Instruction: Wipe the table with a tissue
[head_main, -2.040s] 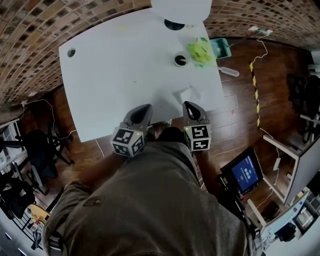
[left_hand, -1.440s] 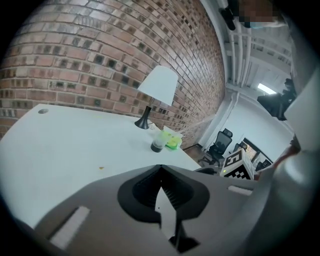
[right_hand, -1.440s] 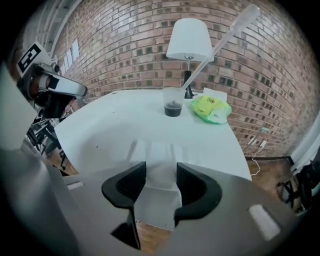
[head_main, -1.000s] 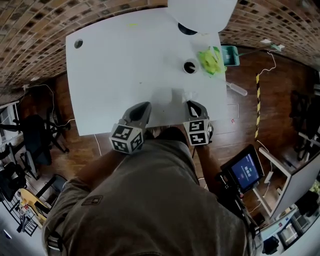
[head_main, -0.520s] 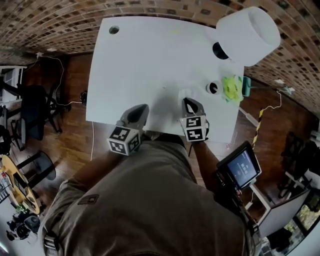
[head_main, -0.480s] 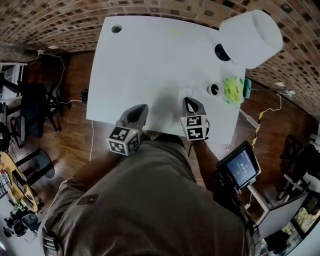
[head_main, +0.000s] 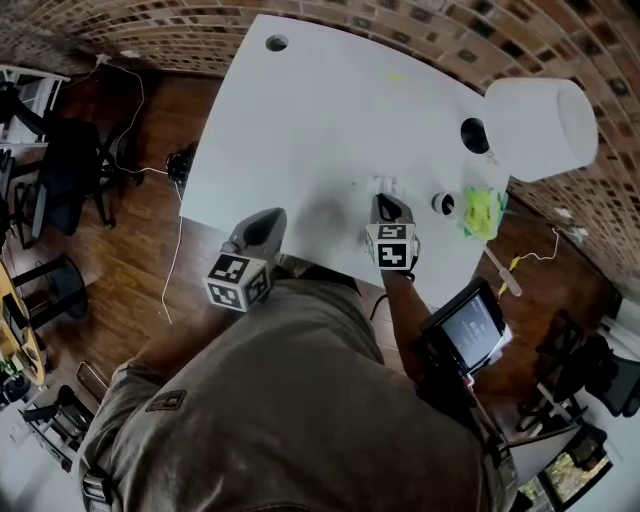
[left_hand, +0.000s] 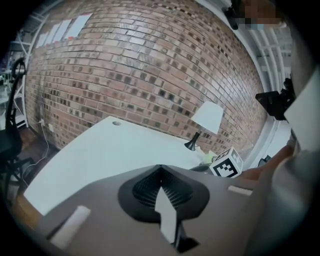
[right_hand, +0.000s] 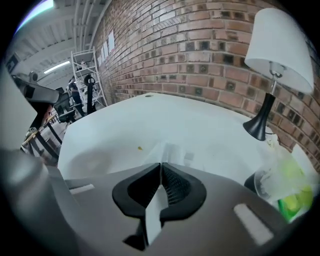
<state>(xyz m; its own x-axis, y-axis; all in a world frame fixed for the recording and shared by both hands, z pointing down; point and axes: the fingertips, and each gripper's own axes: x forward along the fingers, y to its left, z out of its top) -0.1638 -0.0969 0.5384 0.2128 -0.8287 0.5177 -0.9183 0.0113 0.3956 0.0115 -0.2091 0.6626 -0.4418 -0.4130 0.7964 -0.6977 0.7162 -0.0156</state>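
Observation:
A white tissue (head_main: 382, 186) lies crumpled on the white table (head_main: 320, 110), a little in from its near edge. My right gripper (head_main: 384, 203) points steeply down at it, jaws shut on its near end. In the right gripper view the tissue (right_hand: 170, 150) spreads out on the table (right_hand: 150, 115) from the tips of that gripper (right_hand: 161, 165), and a small yellow speck (right_hand: 140, 147) sits just to its left. My left gripper (head_main: 262, 218) hangs at the table's near edge, shut and holding nothing; the left gripper view shows its tips (left_hand: 160, 169) closed over the table (left_hand: 110, 145).
A white lamp (head_main: 540, 125) stands at the far right corner. A small cup (head_main: 443, 204) and a crumpled green thing (head_main: 480, 210) sit right of the tissue. A faint yellow mark (head_main: 397, 76) lies farther in. A screen (head_main: 468, 325) stands on the floor at right, chairs (head_main: 60, 170) at left.
My right gripper has slid with the tissue farther in from the near edge. The left gripper has drifted left along the near edge. The head view has swung round.

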